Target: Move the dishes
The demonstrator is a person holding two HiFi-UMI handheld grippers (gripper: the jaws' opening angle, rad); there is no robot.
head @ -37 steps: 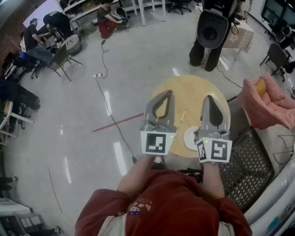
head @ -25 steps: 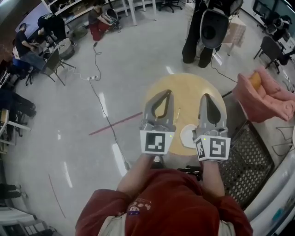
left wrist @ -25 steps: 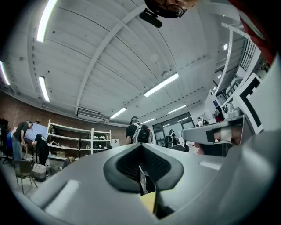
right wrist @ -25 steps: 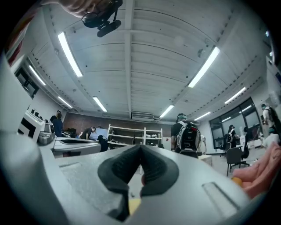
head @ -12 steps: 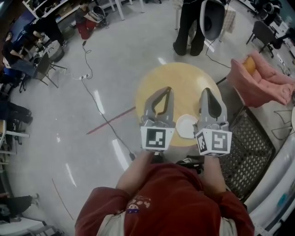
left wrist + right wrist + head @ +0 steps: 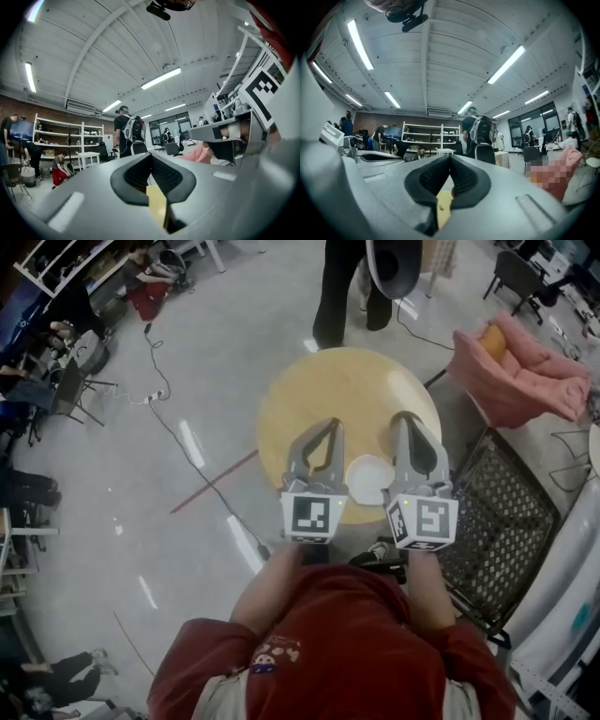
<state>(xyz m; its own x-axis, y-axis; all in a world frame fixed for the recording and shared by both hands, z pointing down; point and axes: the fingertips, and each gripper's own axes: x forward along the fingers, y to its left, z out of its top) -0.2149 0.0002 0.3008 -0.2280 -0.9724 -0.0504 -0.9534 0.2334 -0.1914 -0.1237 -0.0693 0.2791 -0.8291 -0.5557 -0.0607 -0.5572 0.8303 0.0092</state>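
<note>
A small white plate (image 6: 368,479) lies on the round wooden table (image 6: 347,399), close to its near edge. My left gripper (image 6: 328,425) hangs over the table just left of the plate, shut and holding nothing. My right gripper (image 6: 403,418) is just right of the plate, also shut and empty. In the left gripper view the left gripper (image 6: 151,155) has its jaws touching, with a yellow strip of table below them. The right gripper view shows the right gripper (image 6: 450,158) the same way. Neither gripper touches the plate.
A person (image 6: 349,282) stands at the table's far side. A black mesh rack (image 6: 497,531) sits right of the table, with a pink padded seat (image 6: 520,371) beyond it. A cable (image 6: 178,432) and a red line run across the floor at left.
The table and plate have slid down and closer in the head view, so both grippers now reach further over the table. The standing person is nearer the table. Both grippers stayed shut.
</note>
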